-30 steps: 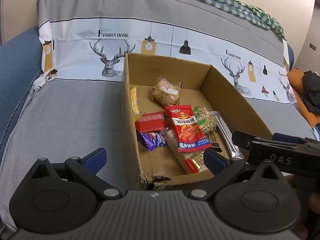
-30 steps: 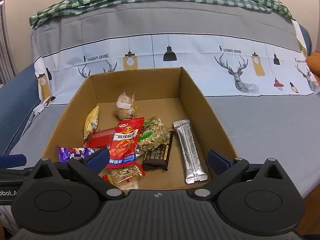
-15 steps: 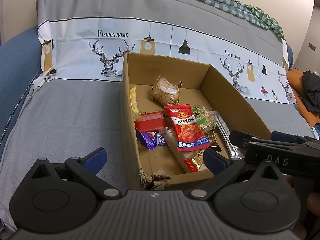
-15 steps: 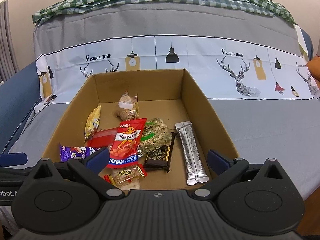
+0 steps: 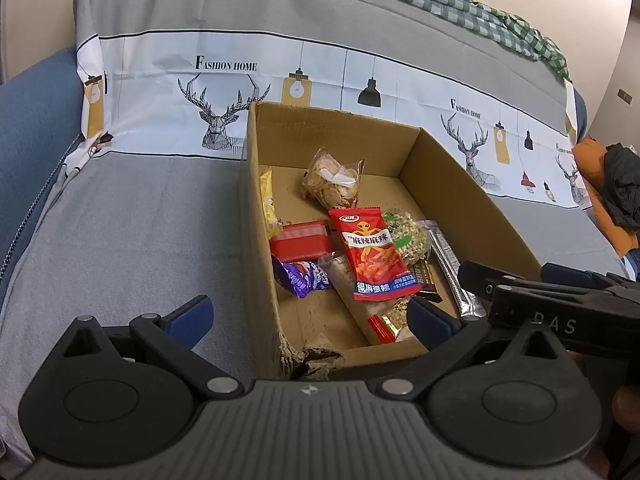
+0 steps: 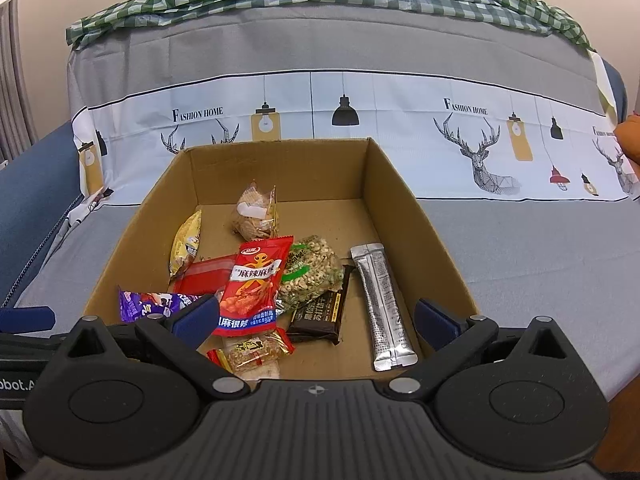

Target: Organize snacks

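Grey sofa cover (image 6: 540, 248) carries the cardboard box (image 6: 400, 204) of snacks. Left gripper (image 5: 308, 316) and right gripper (image 6: 316, 316) hover at the box's near edge, fingers spread wide, empty. Red spicy packet (image 6: 254, 284) lies mid-box.

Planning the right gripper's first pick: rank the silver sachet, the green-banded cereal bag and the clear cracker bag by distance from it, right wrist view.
1. Silver sachet, box's right side, near front.
2. Cereal bag, centre.
3. Cracker bag, toward the back wall.
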`<state>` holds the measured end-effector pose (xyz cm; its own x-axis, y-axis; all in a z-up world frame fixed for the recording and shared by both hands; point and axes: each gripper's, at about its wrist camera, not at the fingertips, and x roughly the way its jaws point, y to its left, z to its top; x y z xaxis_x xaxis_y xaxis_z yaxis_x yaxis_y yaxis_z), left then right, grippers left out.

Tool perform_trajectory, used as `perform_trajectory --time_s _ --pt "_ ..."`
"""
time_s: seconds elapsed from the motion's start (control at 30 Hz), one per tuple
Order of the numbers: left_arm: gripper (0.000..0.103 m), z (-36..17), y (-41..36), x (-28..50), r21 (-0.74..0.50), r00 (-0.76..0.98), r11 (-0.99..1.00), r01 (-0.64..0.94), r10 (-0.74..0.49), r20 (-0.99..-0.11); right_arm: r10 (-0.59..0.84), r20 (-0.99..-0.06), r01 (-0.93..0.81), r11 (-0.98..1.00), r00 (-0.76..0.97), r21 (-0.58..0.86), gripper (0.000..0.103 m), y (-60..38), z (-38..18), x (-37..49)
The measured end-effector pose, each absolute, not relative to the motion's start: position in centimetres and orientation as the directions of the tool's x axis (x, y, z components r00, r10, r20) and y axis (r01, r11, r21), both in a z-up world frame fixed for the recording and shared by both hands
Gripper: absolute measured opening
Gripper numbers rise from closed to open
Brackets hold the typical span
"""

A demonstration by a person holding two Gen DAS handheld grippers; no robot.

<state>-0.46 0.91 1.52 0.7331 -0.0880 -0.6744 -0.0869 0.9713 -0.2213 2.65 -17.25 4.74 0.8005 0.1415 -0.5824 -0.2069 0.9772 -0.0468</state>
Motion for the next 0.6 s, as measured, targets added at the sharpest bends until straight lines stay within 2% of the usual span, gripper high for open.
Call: perform_trajectory --time_s 0.6 --pt "0.103 1.47 0.82 -0.54 -0.225 0.734 0.971 -0.082 -0.094 -0.673 0.141 -0.580 -0.207 0.977 0.803 -0.049 0.102 -17.18 4.75 2.62"
